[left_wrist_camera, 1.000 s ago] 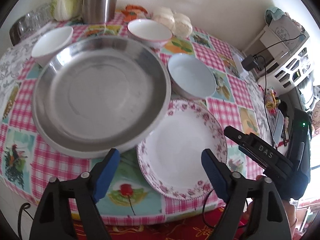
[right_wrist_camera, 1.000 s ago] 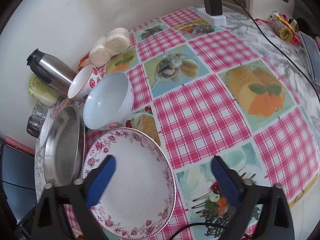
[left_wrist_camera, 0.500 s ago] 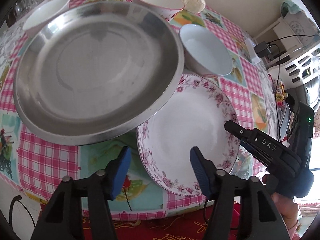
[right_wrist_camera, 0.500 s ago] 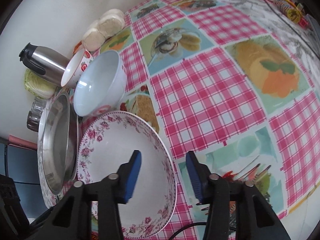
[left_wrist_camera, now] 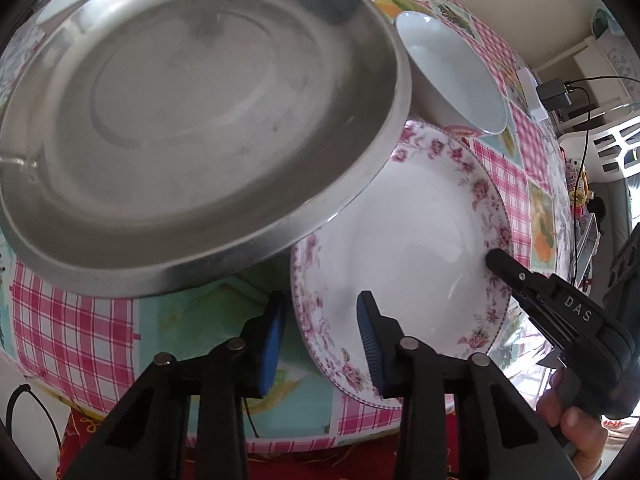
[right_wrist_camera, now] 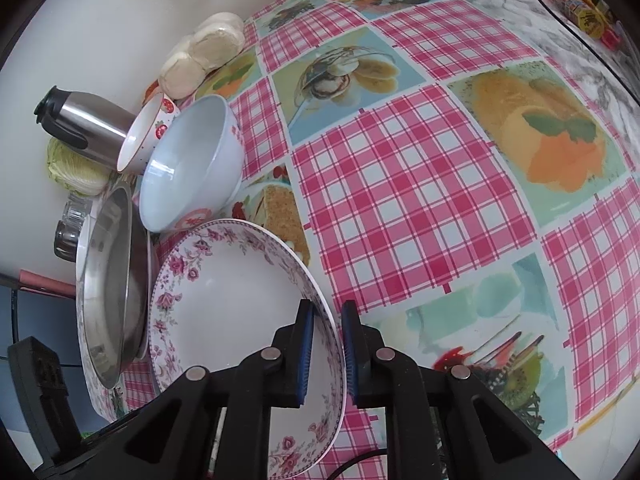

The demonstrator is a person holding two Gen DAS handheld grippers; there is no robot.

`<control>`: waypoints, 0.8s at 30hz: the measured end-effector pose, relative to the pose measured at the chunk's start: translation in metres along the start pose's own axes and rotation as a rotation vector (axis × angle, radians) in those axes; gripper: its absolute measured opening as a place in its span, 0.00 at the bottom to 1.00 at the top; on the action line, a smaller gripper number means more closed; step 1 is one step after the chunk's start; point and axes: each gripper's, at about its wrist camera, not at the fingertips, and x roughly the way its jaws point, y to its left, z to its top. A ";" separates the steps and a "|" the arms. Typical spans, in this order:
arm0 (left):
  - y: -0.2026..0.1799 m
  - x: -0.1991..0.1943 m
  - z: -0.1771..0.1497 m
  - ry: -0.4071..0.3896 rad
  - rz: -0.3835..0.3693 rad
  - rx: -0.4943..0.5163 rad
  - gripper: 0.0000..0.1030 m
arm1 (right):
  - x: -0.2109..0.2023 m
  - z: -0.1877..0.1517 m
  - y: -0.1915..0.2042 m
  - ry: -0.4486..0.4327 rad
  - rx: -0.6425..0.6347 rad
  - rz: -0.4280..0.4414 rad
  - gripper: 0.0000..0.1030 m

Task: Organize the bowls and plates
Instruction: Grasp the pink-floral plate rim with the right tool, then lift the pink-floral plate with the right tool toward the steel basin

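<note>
Both sets of blue pads have narrowed from wide apart and are closing astride the floral plate's opposite rims, right gripper nearly clamped, left gripper looser; the plate lies beside the steel pan, seemingly ready for lifting.

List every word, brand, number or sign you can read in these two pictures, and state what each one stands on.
"DAS": white letters on the black right gripper, seen in the left wrist view.
Red mark on the pale blue bowl: too blurred to read.
Print on the small yellow packets at the table's far edge: too small to read.
Nothing else is legible.
</note>
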 end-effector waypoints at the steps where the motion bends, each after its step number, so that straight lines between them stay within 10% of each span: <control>1: -0.001 0.001 0.000 -0.003 0.006 0.004 0.33 | -0.001 0.000 -0.001 -0.002 0.004 -0.006 0.15; 24: -0.007 0.005 -0.001 -0.039 -0.051 0.034 0.14 | -0.006 0.000 -0.025 -0.006 0.077 0.063 0.14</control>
